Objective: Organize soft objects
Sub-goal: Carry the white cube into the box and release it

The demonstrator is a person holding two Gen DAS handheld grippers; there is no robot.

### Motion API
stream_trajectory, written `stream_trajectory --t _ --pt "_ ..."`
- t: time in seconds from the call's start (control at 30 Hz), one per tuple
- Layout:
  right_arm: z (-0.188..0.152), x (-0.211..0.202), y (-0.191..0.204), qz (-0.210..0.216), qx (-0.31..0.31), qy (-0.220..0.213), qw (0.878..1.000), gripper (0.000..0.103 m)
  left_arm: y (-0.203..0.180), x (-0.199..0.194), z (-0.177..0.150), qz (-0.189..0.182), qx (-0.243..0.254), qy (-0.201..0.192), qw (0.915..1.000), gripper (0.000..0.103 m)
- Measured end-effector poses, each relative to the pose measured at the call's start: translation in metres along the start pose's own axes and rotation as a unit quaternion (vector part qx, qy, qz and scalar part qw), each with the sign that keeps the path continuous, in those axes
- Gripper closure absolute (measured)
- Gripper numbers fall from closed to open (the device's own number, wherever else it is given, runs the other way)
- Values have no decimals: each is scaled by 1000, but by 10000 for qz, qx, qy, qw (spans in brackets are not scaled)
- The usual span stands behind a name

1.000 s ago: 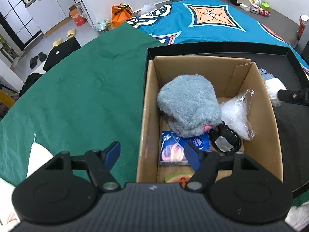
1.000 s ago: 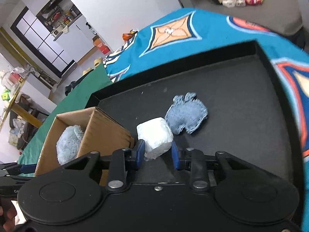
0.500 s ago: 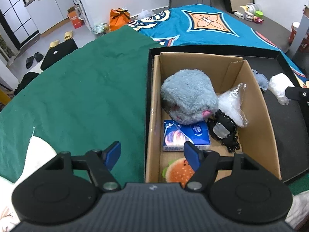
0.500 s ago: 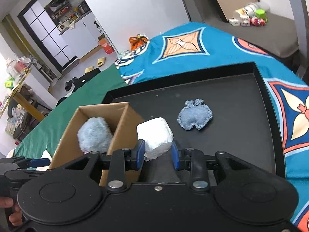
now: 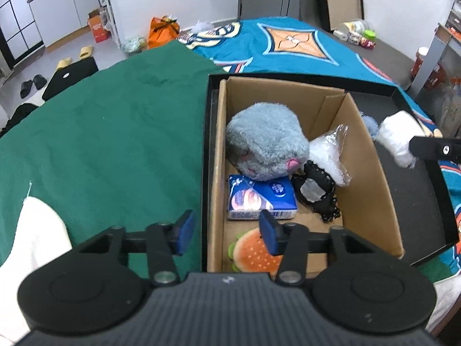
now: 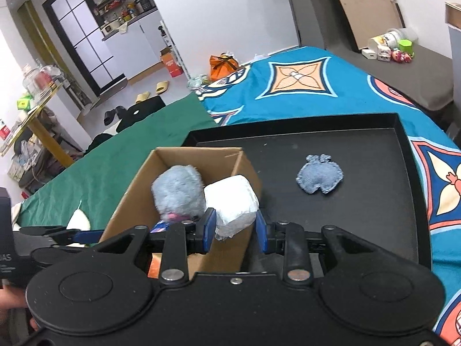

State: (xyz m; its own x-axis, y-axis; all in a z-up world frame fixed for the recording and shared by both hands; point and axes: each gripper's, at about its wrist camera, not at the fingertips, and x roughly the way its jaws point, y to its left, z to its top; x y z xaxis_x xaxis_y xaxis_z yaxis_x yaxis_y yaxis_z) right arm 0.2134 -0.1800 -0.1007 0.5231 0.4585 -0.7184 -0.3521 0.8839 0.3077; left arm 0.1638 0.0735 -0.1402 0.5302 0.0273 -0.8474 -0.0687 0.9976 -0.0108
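The cardboard box (image 5: 363, 155) stands in the left part of the black tray (image 6: 360, 201), its left wall close along the tray's left rim; the tray lies on a worktop covered by a green cloth (image 5: 100, 132) on the left and a blue patterned cloth (image 6: 302, 86) beyond and to the right; the green cloth is bare and wide up to the tray's left rim; the tray's right part is open floor apart from one denim pouch (image 6: 319, 177), which lies near its middle, well apart from the box.

The right hand-held gripper (image 6: 234, 232) is clenched on one white padded bundle (image 6: 230, 201), held above the box's right wall, just beside the plush; the left hand-held gripper (image 5: 226, 232) has nothing between its blue pads; its jaws have just been closing, yet they stand apart, straddling the box's near left wall and the tray rim, one pad over the green cloth, the other over the box.

Inside the box, counted: one grey plush toy (image 5: 268, 144) toward the far left corner; one clear plastic bag (image 5: 328, 152) against the right wall; one blue tissue pack (image 5: 259, 199) under the plush's near side; one black lace-edged pouch (image 5: 315, 191) beside the pack; one burger-shaped toy (image 5: 250, 255) at the near end.
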Motion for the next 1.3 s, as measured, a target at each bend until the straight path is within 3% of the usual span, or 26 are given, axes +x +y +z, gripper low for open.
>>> stream_trajectory --t 0.03,0.1,0.27,0.4,0.53,0.6,0.93,1.13,1.23,1.3 --pt "-1 -1 3 26 11 29 10000 73 0 0 -1 -20 -6 -27 10000 60" --pt "-2 -3 11 94 34 72 9999 73 0 3 -2 -44 -12 19 10000 73" --pt "-6 -2 32 88 -184 156 9997 73 -1 4 -5 -36 63 61 10000 78" --pt "-8 0 46 106 -280 186 9994 73 6 5 -7 -88 -86 99 9999 95" --pt "-9 2 58 260 -384 245 9986 69 10 3 -9 -158 -110 54 9998 95" --pt "-9 4 60 303 -391 336 9982 58 11 3 -10 -152 -130 59 9998 95" --pt "-13 -7 40 -165 -560 288 9979 36 10 2 -7 22 -165 89 9998 95" --pt "-7 -5 21 -290 -600 305 9973 32 5 2 -4 141 -69 175 9997 90" --pt "-2 -2 13 -309 -614 284 9972 30 6 5 -2 216 -81 263 9994 81" --pt "2 1 8 -313 -640 275 9971 28 6 5 0 236 -93 275 9993 66"
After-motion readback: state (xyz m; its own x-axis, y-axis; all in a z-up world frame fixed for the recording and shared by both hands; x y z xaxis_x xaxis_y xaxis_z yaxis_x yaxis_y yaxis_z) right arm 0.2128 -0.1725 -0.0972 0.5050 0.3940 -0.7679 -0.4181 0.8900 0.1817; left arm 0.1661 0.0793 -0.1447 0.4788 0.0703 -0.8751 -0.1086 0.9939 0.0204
